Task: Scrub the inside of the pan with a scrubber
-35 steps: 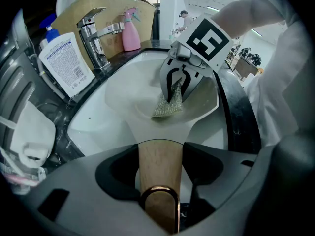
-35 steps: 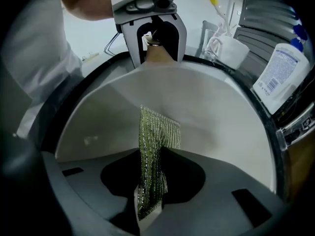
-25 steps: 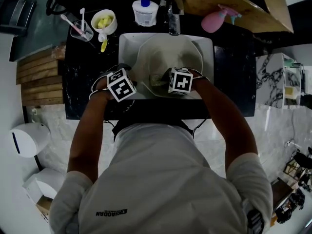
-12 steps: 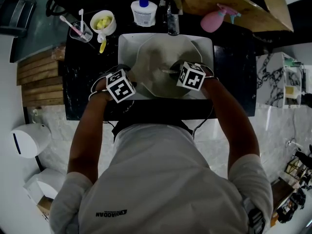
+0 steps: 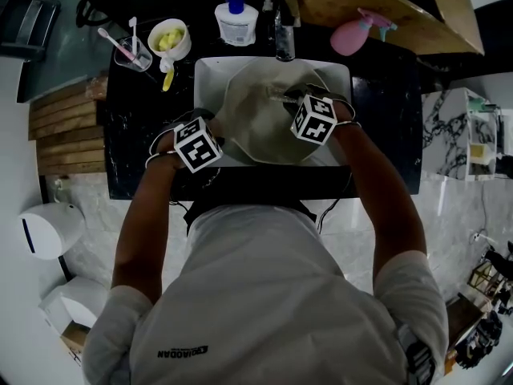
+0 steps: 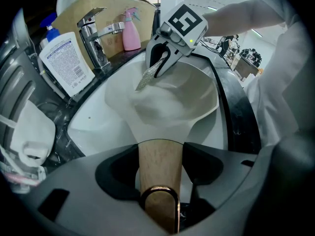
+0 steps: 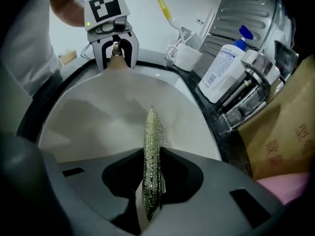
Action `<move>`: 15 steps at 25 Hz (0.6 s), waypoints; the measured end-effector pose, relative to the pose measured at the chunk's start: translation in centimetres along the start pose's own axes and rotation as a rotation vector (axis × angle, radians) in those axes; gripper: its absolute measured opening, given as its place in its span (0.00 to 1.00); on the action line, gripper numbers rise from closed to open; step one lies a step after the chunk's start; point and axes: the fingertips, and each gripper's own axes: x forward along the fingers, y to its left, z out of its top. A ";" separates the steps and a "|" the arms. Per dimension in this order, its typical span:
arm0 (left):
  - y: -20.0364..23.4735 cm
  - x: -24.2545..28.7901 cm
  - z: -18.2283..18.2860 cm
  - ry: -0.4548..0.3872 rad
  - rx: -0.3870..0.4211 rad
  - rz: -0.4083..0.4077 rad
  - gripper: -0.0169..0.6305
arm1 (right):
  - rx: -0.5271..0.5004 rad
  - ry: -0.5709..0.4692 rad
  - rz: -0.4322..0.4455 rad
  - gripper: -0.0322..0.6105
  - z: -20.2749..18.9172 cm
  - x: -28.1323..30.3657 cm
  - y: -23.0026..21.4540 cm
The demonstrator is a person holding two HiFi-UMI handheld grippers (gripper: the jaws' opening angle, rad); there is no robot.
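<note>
While the head view buries both sets of tips under the marker cubes, each gripper's own camera settles it for me. The left gripper [image 7: 116,58] is clamped on the wooden handle [image 6: 160,161] of the pale pan [image 5: 256,127], which lies in the sink [image 5: 210,69] just ahead of its tips. The right gripper [image 6: 161,65] is closed on a metallic mesh scrubber [image 7: 151,161], held edge-on, its free end poking past the tips over the pan's inner wall; whether it touches I cannot tell. From the left gripper view I get the faucet [image 6: 96,38] and a pink spray bottle [image 6: 131,31] behind the right gripper, while the right gripper view faces the left gripper across the pan.
</note>
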 end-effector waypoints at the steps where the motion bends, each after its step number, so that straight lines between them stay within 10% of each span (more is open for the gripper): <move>1: 0.0 -0.2 0.2 -0.005 0.001 0.003 0.45 | -0.021 0.012 -0.022 0.20 -0.2 0.3 -0.4; 15: 0.2 -0.4 0.5 -0.007 0.013 0.017 0.45 | -0.243 0.097 -0.143 0.20 -1.6 3.3 -1.8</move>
